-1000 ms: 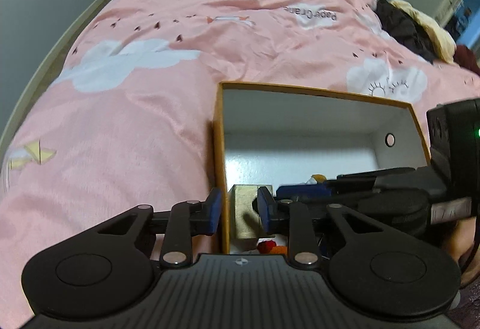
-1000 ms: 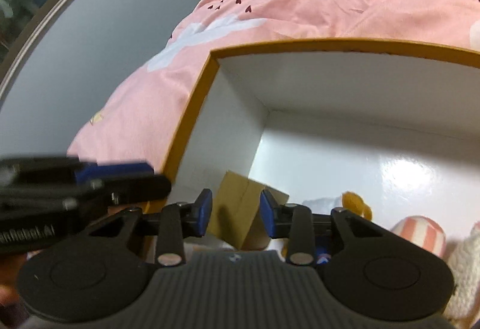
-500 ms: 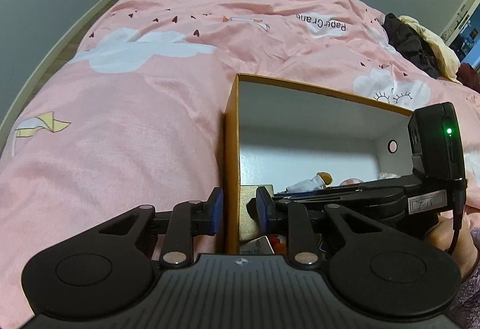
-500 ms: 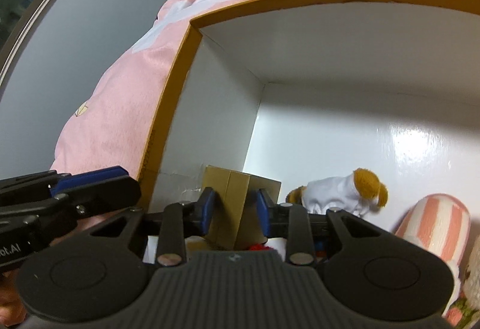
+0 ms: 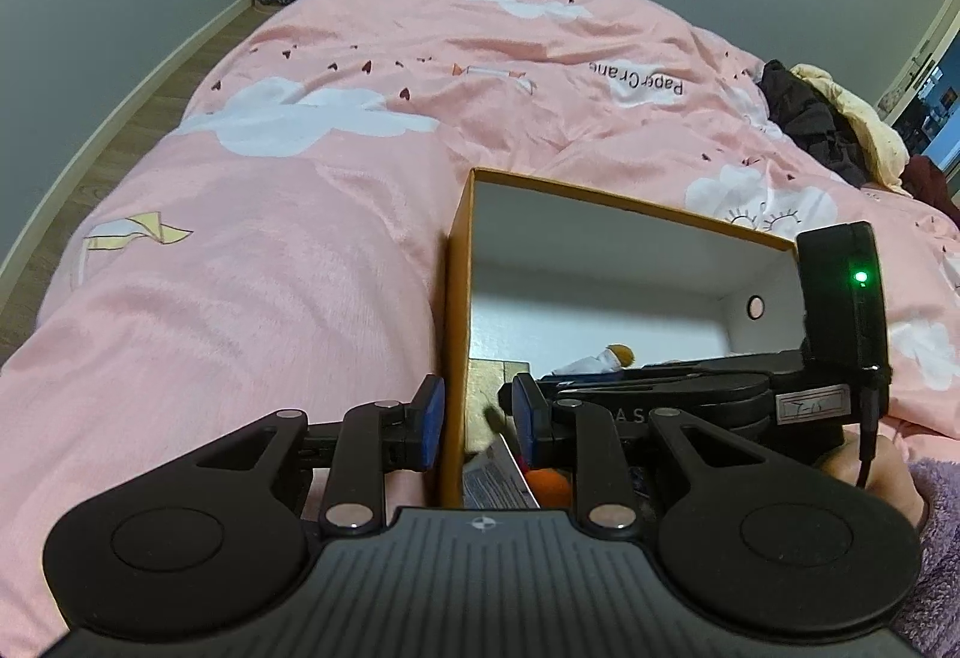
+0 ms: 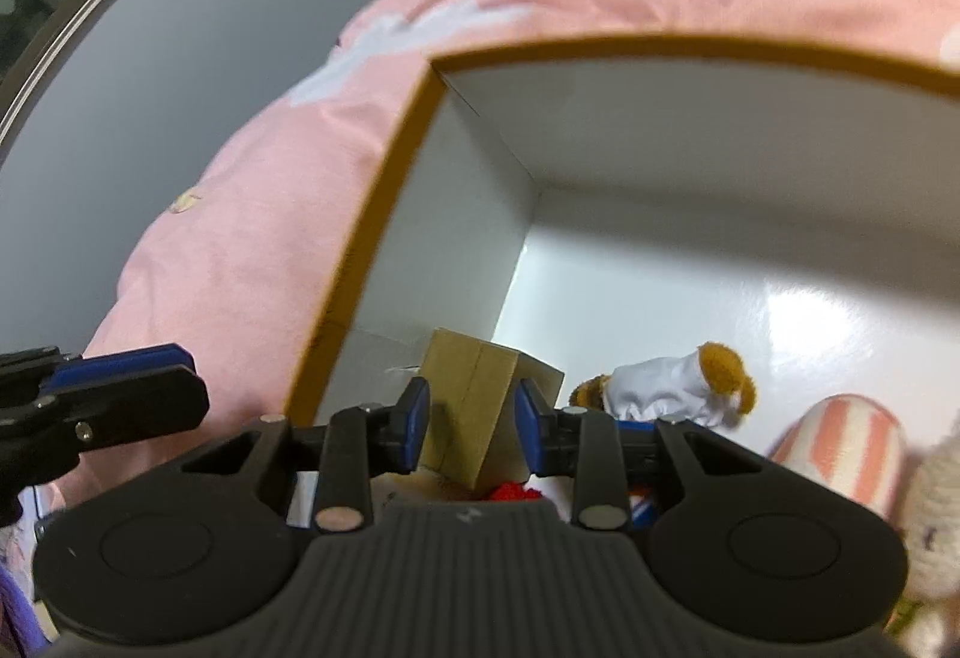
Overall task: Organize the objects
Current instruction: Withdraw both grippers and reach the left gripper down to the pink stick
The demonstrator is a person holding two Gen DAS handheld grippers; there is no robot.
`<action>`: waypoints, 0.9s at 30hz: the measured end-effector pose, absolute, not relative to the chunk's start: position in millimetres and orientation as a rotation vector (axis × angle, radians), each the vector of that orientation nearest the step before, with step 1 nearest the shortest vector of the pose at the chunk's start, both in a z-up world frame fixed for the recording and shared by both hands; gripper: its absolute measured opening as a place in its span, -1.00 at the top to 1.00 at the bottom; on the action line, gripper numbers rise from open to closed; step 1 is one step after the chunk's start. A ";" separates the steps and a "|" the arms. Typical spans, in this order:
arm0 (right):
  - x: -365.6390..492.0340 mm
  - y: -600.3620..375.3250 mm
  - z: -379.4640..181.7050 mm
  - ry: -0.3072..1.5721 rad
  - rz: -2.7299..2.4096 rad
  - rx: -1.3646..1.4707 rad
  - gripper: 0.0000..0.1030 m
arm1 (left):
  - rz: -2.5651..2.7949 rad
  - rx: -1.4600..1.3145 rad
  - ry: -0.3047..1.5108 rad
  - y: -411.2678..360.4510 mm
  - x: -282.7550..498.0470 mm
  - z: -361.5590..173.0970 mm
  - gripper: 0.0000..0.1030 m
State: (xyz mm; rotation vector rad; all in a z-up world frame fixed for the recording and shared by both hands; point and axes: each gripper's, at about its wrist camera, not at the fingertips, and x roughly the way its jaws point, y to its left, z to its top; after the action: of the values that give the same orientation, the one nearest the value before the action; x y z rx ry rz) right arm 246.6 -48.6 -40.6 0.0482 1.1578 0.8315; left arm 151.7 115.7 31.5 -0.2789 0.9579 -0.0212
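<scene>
An orange-rimmed storage box with white inner walls (image 5: 454, 334) (image 6: 384, 214) lies on the pink bed. My left gripper (image 5: 478, 412) straddles its left wall, one finger outside and one inside, with a gap at the inner pad. My right gripper (image 6: 472, 413) reaches into the box, its blue pads on both sides of a small brown cardboard box (image 6: 480, 400) (image 5: 485, 388) that stands in the box's near left corner. A small plush in white with a tan head (image 6: 672, 382) lies beside it, also in the left wrist view (image 5: 600, 361).
A pink-and-white striped plush (image 6: 840, 448) and a cream plush (image 6: 936, 514) lie at the box's right. Red and orange items (image 6: 510, 493) (image 5: 549, 484) sit under the grippers. Dark and yellow clothes (image 5: 828, 123) lie on the bed's far right. A wall runs along the left.
The right gripper has pulled back and up a little while the cardboard box stays between its pads. The left gripper has risen and shifted so its fingers straddle the box's left wall.
</scene>
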 end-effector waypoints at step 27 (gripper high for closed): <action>106.9 -138.0 -11.0 0.996 0.826 -0.084 -0.31 | -0.100 -0.255 1.120 88.4 54.0 31.3 0.17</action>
State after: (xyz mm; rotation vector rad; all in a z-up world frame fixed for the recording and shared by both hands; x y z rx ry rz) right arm 106.9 -138.0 -11.0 -0.0842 0.9957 0.8259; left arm 54.0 88.4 31.3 -0.2550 1.1201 -0.1001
